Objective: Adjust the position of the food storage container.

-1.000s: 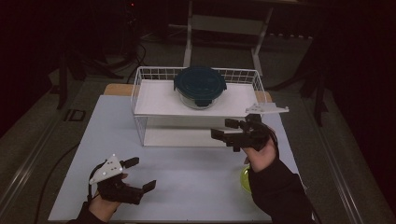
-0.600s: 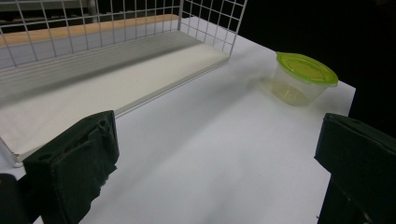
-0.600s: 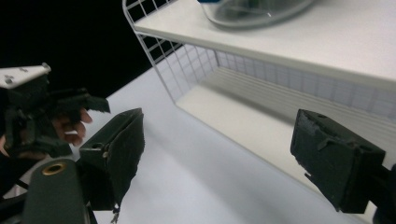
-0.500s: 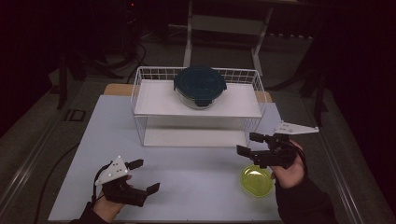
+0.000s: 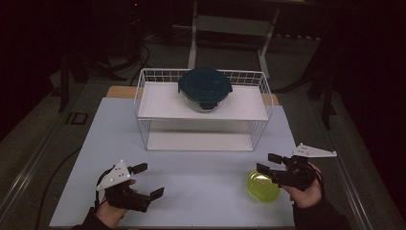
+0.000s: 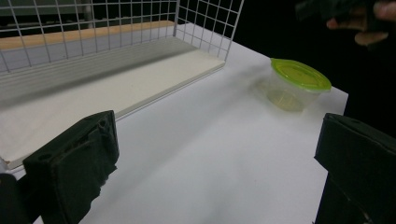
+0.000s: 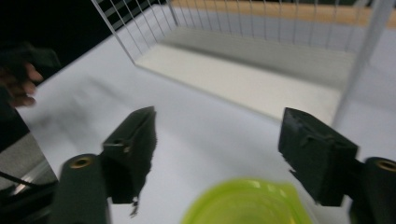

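A small clear container with a yellow-green lid [image 5: 263,187] sits on the white table near its front right corner; it also appears as the green-lidded container [image 6: 296,84] and as a blurred green lid [image 7: 245,203]. My right gripper [image 5: 266,163] hovers just over its far edge, pointing left. Its jaws have just been closing somewhat but stand open [image 7: 219,135] with nothing between the pads. My left gripper [image 5: 149,180] rests open at the front left, empty [image 6: 217,140]. A round glass container with a dark teal lid [image 5: 205,86] stands on the rack's upper shelf.
A white wire rack [image 5: 143,103] with two shelves stands at the back middle of the table; its lower shelf [image 7: 252,81] is bare. The table's right edge [image 5: 292,143] runs close to my right hand. White tabletop [image 5: 206,167] lies between the grippers.
My right gripper has moved right and down, from in front of the rack to just above the green-lidded container, and its jaws have narrowed a little. The left gripper has stayed put.
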`<state>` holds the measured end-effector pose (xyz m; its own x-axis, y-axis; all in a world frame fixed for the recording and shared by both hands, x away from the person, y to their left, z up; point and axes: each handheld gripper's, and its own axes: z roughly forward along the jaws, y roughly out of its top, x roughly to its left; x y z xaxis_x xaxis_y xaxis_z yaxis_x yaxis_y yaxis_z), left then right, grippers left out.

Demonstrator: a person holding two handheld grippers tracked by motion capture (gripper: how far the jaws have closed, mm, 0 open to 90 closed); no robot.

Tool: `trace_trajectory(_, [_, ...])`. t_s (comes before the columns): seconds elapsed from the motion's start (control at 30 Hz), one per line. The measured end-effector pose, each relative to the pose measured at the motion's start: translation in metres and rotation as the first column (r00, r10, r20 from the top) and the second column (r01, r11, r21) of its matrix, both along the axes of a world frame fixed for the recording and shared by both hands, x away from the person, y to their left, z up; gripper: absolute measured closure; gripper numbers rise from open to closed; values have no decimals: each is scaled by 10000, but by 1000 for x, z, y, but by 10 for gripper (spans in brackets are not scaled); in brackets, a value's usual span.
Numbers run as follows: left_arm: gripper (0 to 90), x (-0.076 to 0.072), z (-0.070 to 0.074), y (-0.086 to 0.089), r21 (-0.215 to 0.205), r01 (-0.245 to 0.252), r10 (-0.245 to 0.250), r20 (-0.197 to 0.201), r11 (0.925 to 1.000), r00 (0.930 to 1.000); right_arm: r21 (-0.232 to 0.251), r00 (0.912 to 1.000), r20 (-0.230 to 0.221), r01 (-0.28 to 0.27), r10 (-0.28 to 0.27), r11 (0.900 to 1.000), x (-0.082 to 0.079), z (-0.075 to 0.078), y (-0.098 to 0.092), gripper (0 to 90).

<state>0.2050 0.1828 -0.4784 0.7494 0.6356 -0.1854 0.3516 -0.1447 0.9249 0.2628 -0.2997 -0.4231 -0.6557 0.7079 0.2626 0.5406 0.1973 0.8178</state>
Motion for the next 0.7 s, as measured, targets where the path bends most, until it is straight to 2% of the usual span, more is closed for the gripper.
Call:
trace_trajectory(0.03, [0,0,0,0,0,0,0,0,10000,10000,0,10000,0,0,0,10000,0,0,0,301])
trace_trajectory(0.07, [0,0,0,0,12,-6,6,11,10000,10000,-86,9997,-159,162,-163,9998,-3,-7,-5,334])
trace_trajectory(0.23, [0,0,0,0,-8,10,-10,15,10000,10000,-234,9989,-187,434,-438,9988,-8,-15,-16,388])
trace_trajectory(0.37, [0,0,0,0,-28,1,-1,6,10000,10000,-308,9955,-293,894,-903,9955,-15,-24,-33,442])
trace_trajectory(0.47, [0,0,0,0,4,-19,19,23,10000,10000,-338,9940,-356,1024,-1036,9942,-17,-28,-40,487])
trace_trajectory(0.7, [0,0,1,1,-53,-26,26,59,10000,10000,-700,9842,-684,1586,-1634,9849,-27,-45,-64,607])
